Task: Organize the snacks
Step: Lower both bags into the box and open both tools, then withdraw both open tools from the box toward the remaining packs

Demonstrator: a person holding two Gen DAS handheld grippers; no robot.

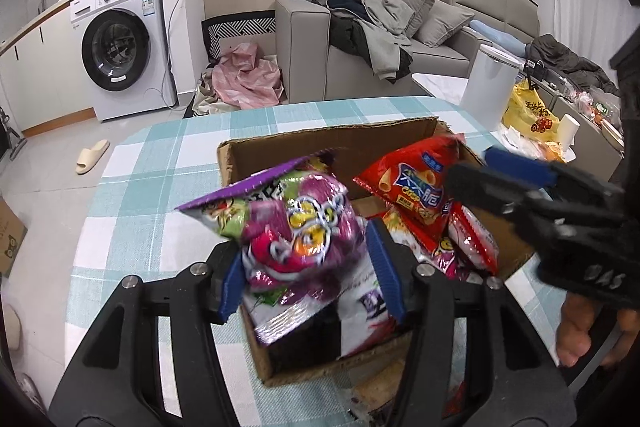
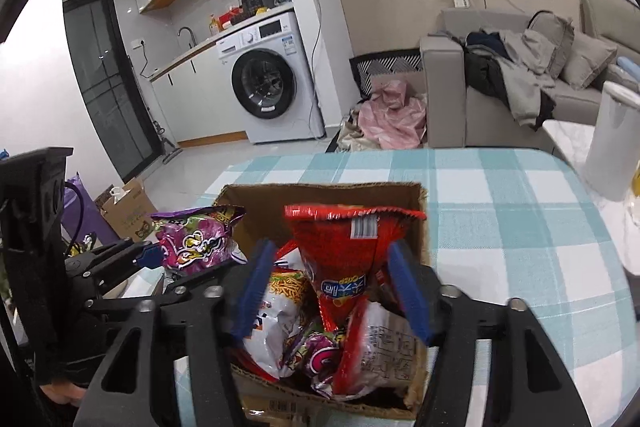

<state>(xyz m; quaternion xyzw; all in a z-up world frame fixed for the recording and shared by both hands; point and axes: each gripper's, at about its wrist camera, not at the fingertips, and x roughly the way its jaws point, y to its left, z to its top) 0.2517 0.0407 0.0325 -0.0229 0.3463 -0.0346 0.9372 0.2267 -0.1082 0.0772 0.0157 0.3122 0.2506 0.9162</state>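
A cardboard box stands on the checked table and holds several snack bags. My left gripper is shut on a purple snack bag and holds it above the box's near left corner. It also shows in the right wrist view. My right gripper sits around a red chip bag over the box, with its blue pads set wide beside the bag's narrow part. In the left wrist view the red bag sits at the right gripper's tip.
The box sits on a teal checked tablecloth. A white cylinder and a yellow bag stand at the far right. A sofa and a washing machine are behind the table.
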